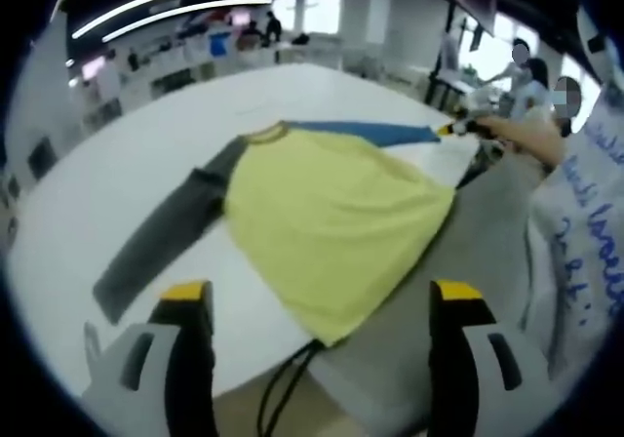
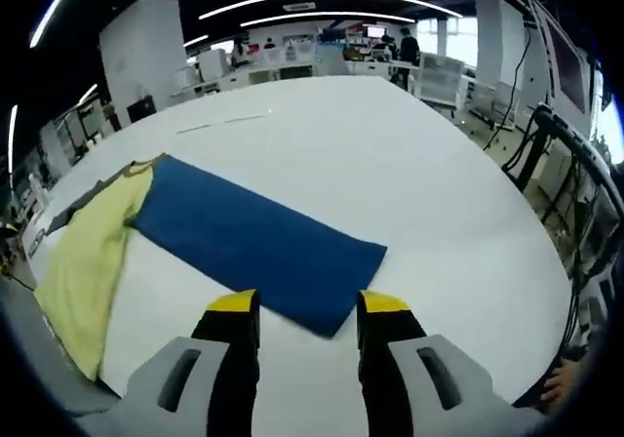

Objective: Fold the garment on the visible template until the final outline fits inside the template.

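Shirt [image 1: 336, 213] flat on table [image 2: 419, 164], hem overhanging the near edge, blue sleeve [image 2: 255, 242] spread. Left gripper [image 1: 320, 310] jaws apart, right gripper [image 2: 304, 318] apart just above the cuff, maybe touching.

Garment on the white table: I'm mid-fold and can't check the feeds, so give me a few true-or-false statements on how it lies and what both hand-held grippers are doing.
1. The garment's body is yellow. True.
2. Both sleeves are grey. False: one sleeve is grey, the other blue.
3. The blue sleeve lies spread flat on the white table. True.
4. The right hand-held gripper is shut on the blue sleeve. False: its jaws stand apart by the sleeve's end, holding nothing.
5. The left hand-held gripper holds the hem. False: its jaws are open and empty near the hem.
6. The garment is still unfolded, sleeves out. True.
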`<state>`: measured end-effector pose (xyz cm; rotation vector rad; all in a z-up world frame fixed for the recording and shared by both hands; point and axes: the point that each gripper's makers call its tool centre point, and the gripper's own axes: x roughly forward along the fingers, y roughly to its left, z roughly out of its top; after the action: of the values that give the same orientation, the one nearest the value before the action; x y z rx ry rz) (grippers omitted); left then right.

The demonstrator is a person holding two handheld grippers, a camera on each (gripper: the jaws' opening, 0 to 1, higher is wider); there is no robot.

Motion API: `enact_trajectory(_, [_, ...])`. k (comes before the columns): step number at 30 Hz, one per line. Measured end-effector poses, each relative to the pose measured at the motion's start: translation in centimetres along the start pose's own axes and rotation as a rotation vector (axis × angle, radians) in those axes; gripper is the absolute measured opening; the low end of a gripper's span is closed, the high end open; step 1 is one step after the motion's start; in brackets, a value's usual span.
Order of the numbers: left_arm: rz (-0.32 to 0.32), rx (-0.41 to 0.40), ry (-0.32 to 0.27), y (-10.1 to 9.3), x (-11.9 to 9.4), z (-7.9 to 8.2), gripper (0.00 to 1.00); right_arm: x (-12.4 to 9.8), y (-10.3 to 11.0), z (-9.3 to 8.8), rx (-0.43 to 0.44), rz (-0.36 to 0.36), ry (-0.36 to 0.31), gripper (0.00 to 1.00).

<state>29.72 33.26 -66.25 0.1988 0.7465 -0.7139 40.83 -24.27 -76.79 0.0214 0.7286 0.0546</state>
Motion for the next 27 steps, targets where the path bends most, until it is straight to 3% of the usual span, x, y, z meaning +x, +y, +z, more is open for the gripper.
enact_trajectory(13, [0.003,-0.010,0.004,-0.3,-0.4,-0.3,0.86,2.2,-3.9,-0.5,0.040,-0.122,0.048,0.22])
enact_trajectory(21, [0.002,-0.005,0.008,-0.6,-0.2,-0.2,0.84,2.8,-4.6,-0.4,0.049,-0.117,0.056,0.19])
enact_trajectory(27, [0.009,-0.006,0.003,-0.2,-0.2,-0.1,0.84,2.9,-4.2,-0.4,-0.009,-0.108,0.080,0.15])
